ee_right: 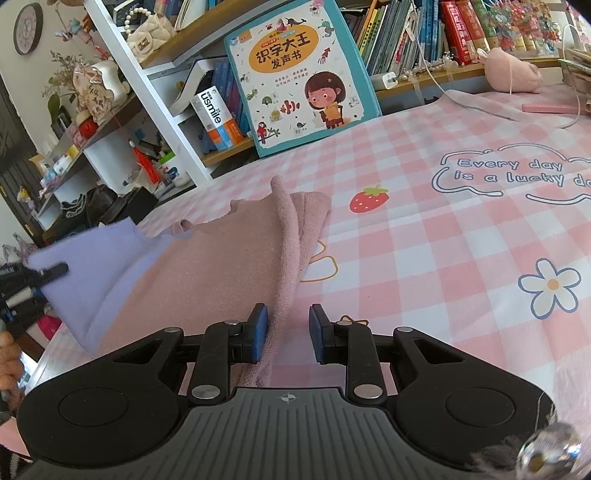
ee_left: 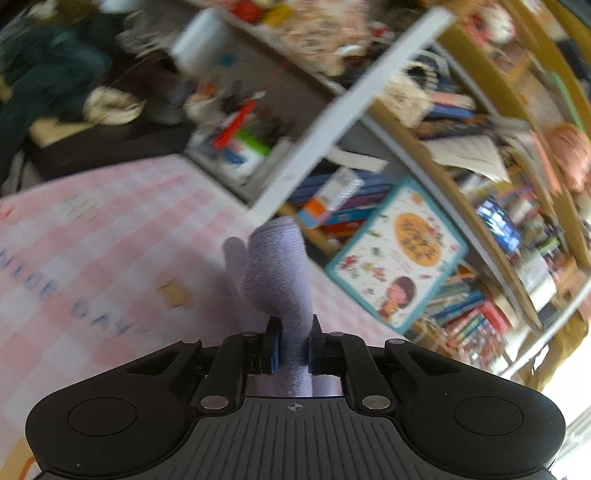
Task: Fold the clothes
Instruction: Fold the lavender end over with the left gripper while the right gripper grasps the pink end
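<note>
The left claw [ee_left: 293,345] is clamped on a lavender knit garment [ee_left: 275,273], its blue pads pressed into a bunched stretch of the fabric, which rises lifted ahead of the fingers above the pink checked cloth [ee_left: 92,236] that covers the surface. In the right wrist view the same lavender piece [ee_right: 88,273] hangs as a raised flap at the left edge of the surface, over a dusty pink knit garment [ee_right: 221,266] that lies flat with a ridge of folds running away from the right claw [ee_right: 286,334]. That claw stands partly open, holding nothing, its pads on either side of the near end of the ridge.

The left view is blurred, so the left arm seems to be swinging the lavender piece. Whether it is being carried over into a fold or lifted clear, the pictures do not settle. Either way, a good carry keeps the fabric taut and low enough that its free edge lands square rather than crumpled.

Open room lies to the right, across the cloth past the strawberry print [ee_right: 369,199]. At the far edge a leaning picture book [ee_right: 295,74] and crowded shelves [ee_right: 424,33] stand close.
</note>
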`<state>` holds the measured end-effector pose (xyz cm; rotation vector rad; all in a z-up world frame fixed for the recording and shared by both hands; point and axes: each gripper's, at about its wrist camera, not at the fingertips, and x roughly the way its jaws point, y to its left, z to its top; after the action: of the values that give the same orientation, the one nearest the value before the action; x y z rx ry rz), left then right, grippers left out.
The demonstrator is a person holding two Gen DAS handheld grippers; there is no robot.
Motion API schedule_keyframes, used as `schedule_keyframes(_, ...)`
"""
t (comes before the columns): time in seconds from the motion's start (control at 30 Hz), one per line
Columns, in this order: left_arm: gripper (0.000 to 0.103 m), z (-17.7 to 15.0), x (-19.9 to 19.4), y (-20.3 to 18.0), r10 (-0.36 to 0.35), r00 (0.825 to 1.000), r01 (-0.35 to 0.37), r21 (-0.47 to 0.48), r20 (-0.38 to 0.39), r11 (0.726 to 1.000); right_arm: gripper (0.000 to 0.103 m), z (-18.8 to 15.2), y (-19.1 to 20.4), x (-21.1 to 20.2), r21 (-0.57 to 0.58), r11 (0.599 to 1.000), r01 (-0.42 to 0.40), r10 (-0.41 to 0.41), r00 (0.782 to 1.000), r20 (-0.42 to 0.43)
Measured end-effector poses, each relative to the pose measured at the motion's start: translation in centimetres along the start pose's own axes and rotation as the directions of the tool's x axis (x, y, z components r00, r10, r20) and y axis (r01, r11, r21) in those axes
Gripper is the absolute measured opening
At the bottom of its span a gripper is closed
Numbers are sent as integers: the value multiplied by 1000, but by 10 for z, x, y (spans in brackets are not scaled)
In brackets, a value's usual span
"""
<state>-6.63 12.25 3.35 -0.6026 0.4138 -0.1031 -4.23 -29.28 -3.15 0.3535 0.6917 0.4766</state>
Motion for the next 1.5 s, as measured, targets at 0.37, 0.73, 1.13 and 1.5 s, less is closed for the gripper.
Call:
schedule_keyframes(0.37,13,-23,20,-121,-148,988,153,500,-48,852,21,-3,-4,-2,16,1000,-19,19,1000,12)
schedule_keyframes(0.73,32,-115,59,-161,-60,908,378,749,-415,545,21,-2,-9,-2,38,999,-37,37,999,12)
schedule_keyframes(1.13,75,-56,10,-139,-356,839,538,523,-412,662,21,-1,-7,-1,40,999,-27,27,1000,-3)
schedule_keyframes(1.5,90,-48,39,-98,-129,972,221,569,-198,792,41,9,-10,-8,66,998,-16,18,1000,-24)
